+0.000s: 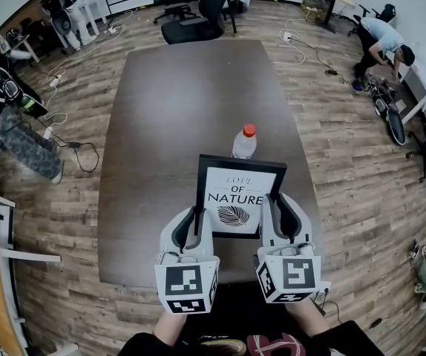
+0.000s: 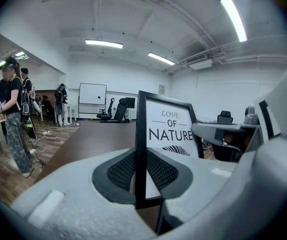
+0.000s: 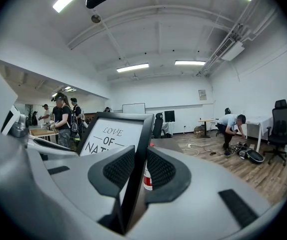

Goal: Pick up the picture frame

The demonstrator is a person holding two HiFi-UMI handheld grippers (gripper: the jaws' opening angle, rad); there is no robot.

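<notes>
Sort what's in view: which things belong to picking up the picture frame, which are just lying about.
In the job: picture frame, left tongs, right tongs, both shut on its side edges.
Lying about: water bottle, table, office chair.

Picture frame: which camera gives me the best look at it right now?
Head view: the whole picture frame faces the camera, left gripper and right gripper clamping its side edges. Each gripper view shows mainly one gripped edge, its face seen obliquely.
</notes>
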